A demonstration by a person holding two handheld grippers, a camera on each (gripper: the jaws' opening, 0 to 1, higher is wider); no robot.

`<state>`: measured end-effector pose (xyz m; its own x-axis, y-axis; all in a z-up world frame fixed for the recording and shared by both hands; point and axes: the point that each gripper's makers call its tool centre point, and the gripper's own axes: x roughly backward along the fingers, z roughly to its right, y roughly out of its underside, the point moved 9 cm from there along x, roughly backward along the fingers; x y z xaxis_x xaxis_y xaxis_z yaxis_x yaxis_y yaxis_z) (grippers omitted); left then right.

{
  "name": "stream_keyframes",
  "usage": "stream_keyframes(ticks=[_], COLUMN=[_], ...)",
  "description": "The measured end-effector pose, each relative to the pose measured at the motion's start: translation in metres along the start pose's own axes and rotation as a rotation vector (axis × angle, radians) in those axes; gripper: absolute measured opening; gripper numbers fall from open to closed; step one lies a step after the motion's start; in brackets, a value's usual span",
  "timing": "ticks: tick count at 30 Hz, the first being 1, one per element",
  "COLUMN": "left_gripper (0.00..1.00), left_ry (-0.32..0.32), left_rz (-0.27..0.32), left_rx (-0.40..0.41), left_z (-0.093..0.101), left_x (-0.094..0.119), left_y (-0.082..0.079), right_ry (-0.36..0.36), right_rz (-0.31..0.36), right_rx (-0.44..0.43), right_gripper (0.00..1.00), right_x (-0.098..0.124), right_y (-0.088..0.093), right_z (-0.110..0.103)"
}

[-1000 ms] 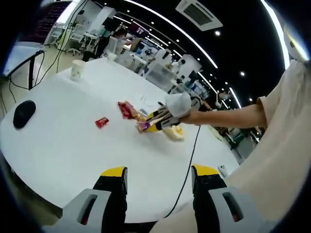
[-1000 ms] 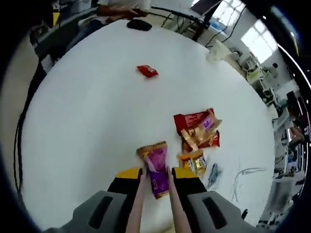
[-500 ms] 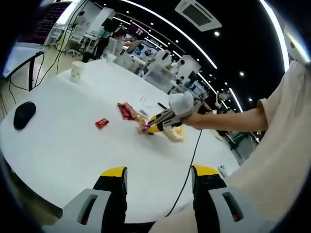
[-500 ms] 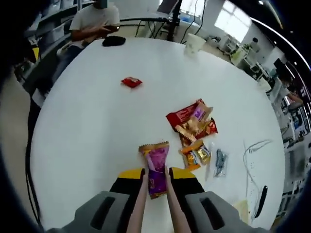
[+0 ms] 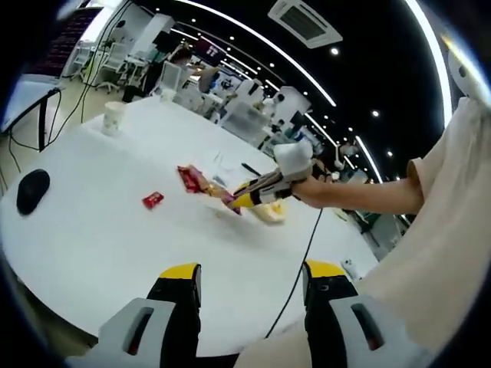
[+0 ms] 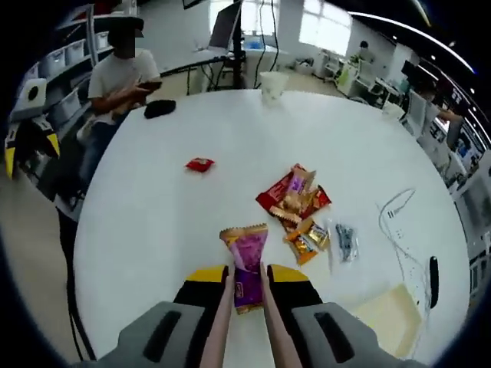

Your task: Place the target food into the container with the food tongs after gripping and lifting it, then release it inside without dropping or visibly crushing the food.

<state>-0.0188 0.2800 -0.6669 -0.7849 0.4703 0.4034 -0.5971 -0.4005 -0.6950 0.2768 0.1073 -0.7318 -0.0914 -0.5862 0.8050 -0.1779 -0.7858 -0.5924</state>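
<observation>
One purple snack packet (image 6: 245, 264) is pinched between the tong arms (image 6: 221, 322) squeezed by the right gripper (image 6: 244, 280) and is carried above the white table (image 6: 146, 215). The left gripper (image 5: 249, 276) is held idle, jaws apart. The transport step is judged underway; a swing toward the pale container (image 6: 391, 318) and a gentle release inside are called for.

The left gripper (image 5: 251, 285) hangs over the near edge of the round white table (image 5: 100, 230), jaws spread wide with nothing between them. Across the table the right gripper (image 5: 261, 190) holds a purple snack packet (image 5: 229, 204) above the surface, beside a pile of wrappers (image 5: 192, 179). A small red packet (image 5: 153, 200) lies apart, a black mouse (image 5: 32, 191) at the left edge, a paper cup (image 5: 113, 119) far back.
</observation>
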Motion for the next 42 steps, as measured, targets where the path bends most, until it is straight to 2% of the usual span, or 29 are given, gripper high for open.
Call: stream_keyframes(ticks=[2, 7, 15, 24, 28, 31, 35, 42], left_gripper=[0.53, 0.52, 0.52, 0.52, 0.52, 0.52, 0.52, 0.51], left_ry=[0.005, 0.021, 0.029, 0.039, 0.045, 0.052, 0.063, 0.072], left_rz=[-0.001, -0.005, -0.011, -0.011, -0.011, -0.015, -0.021, -0.023], left_rx=[-0.006, -0.025, -0.039, -0.051, -0.06, -0.068, -0.08, -0.09], left_z=[0.001, 0.005, 0.009, 0.014, 0.016, 0.018, 0.021, 0.025], left_x=[-0.001, -0.002, 0.001, 0.001, 0.001, 0.001, 0.0, 0.0], left_y=[-0.001, -0.003, -0.002, -0.001, -0.002, -0.002, -0.003, -0.003], right_ry=[-0.005, 0.009, 0.066, 0.093, 0.089, 0.106, 0.113, 0.158], right_rz=[0.012, -0.01, 0.034, 0.07, 0.128, 0.126, 0.173, 0.204], right_rx=[-0.024, -0.015, 0.001, -0.047, -0.143, -0.122, -0.182, -0.219], right_gripper=[0.19, 0.19, 0.2, 0.19, 0.19, 0.19, 0.19, 0.19], right_x=[0.004, 0.007, 0.02, 0.034, 0.042, 0.049, 0.057, 0.072], right_y=[0.0, 0.007, 0.008, 0.007, 0.005, 0.004, 0.004, 0.009], right_z=[-0.002, -0.002, -0.003, -0.006, -0.01, -0.008, -0.003, 0.003])
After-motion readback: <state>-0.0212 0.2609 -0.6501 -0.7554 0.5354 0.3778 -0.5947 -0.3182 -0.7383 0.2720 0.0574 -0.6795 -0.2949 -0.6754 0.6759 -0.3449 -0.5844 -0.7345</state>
